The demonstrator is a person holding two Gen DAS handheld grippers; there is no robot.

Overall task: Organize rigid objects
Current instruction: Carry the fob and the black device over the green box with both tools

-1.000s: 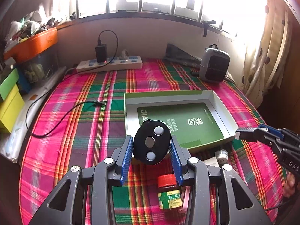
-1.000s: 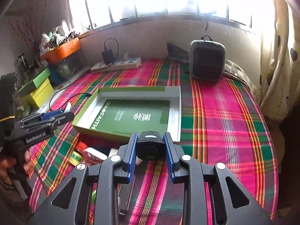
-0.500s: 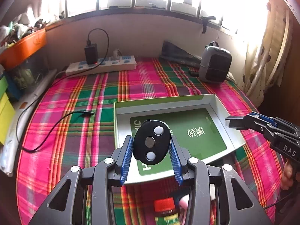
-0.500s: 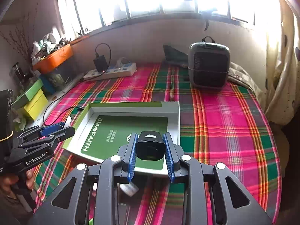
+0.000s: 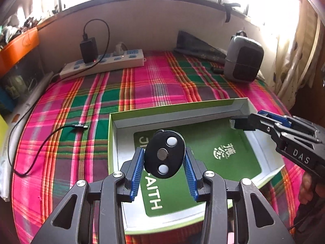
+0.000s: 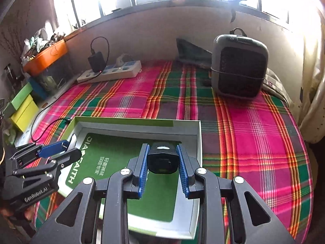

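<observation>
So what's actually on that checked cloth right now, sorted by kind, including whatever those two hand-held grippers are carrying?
Held gadgets: 2, black oval remote in the left hand-held gripper, small black device in the right hand-held gripper
Boxes: 1, open green box
Power strips: 1, white power strip
Chargers: 1, black charger
Heaters: 1, grey heater
Total: 6

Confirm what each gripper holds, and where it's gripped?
Left gripper: black oval remote, pinched across its side edges. Right gripper: small black block, clamped by its two sides.

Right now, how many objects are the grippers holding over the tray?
2. A black oval remote in the left gripper, a small black boxy device in the right gripper, both above the green-lined tray.
</observation>
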